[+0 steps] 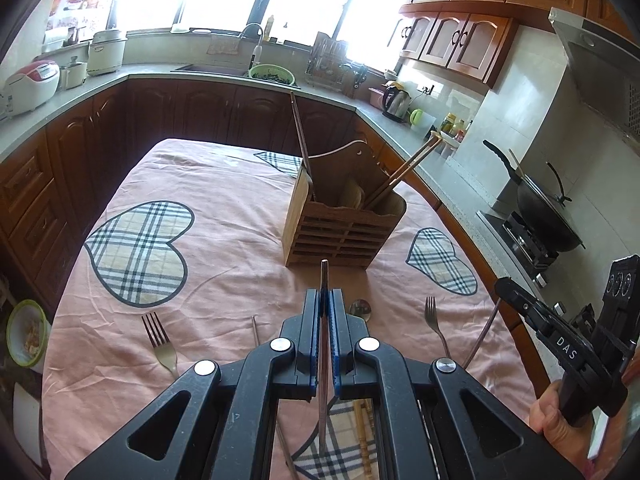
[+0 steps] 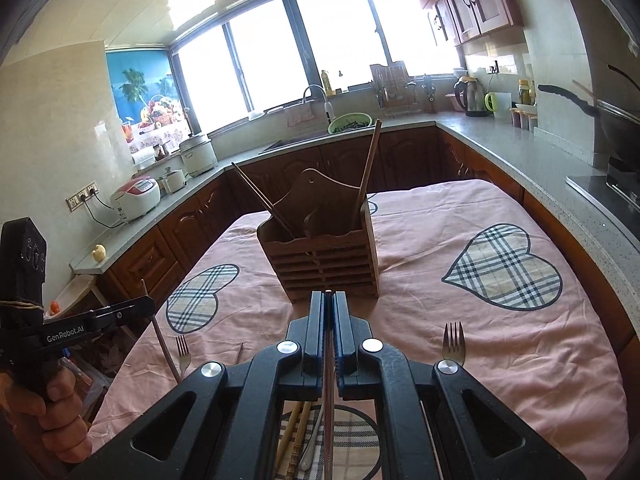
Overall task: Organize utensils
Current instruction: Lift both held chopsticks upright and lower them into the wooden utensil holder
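A: Left wrist view – left gripper [image 1: 325, 300] has its fingers pinching a thin metal chopstick [image 1: 324, 276], tip poking out past the fingertips twd the wooden utensil holder [image 1: 340, 224]. Holder stands upright on the worktop w/ pink cloth [image 1: 224, 184], just ahead of the tip, not touching.

B: Right wrist view, same deal? Right gripper [image 2: 329, 300] looks pressed on a thin rod [image 2: 329, 400] running back btwn the fingers, end just showing at the tips.

A: Yep. Holder [image 2: 324, 256] right in front of it too. Chopsticks already inside: one dark stick [image 1: 300, 136] leaning in the left compartment, a lighter pair [image 1: 412, 164] leaning out of the right.

B: Loose stuff on the cloth?

A: Fork [image 1: 160, 340] left of the left gripper, another fork [image 1: 432, 316] to the right, spoon bowl [image 1: 361, 307] just beside the fingers. Under the right gripper, wooden chopsticks [image 2: 294, 432] and a spoon handle, partly hidden.

B: Other gripper visible at frame edge [image 1: 560, 340], hand on its grip; can't tell more there.
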A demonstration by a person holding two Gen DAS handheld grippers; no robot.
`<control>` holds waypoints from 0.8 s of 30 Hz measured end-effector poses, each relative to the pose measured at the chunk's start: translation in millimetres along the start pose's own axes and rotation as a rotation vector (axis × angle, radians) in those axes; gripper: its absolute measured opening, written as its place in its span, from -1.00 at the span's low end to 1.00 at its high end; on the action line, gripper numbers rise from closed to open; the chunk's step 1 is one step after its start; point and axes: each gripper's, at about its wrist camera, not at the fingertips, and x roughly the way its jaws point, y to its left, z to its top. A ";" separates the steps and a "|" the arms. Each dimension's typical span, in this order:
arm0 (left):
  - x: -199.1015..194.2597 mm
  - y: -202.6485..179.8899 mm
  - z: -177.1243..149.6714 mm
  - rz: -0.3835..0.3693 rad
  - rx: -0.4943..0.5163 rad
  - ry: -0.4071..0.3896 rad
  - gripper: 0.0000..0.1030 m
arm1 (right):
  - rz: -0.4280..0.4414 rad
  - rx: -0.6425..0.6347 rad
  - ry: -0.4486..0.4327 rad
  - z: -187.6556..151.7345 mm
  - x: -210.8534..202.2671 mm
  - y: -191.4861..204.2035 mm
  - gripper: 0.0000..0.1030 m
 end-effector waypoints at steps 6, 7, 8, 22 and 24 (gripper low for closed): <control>-13.0 -0.4 1.3 -0.005 0.005 -0.033 -0.94 | 0.007 -0.005 -0.038 8.5 -10.0 2.4 -0.93; -14.8 -0.3 1.4 -0.006 0.006 -0.038 -0.94 | 0.007 -0.006 -0.043 10.2 -10.9 2.6 -0.93; -16.5 -0.2 1.4 -0.007 0.007 -0.043 -0.94 | 0.007 -0.008 -0.048 11.8 -11.6 2.7 -0.93; -25.7 -0.1 14.1 -0.037 0.027 -0.123 -0.94 | 0.014 -0.014 -0.111 34.9 -15.5 3.6 -0.93; -25.6 -0.1 16.8 -0.041 0.030 -0.131 -0.94 | 0.015 -0.014 -0.124 39.7 -15.5 3.7 -0.93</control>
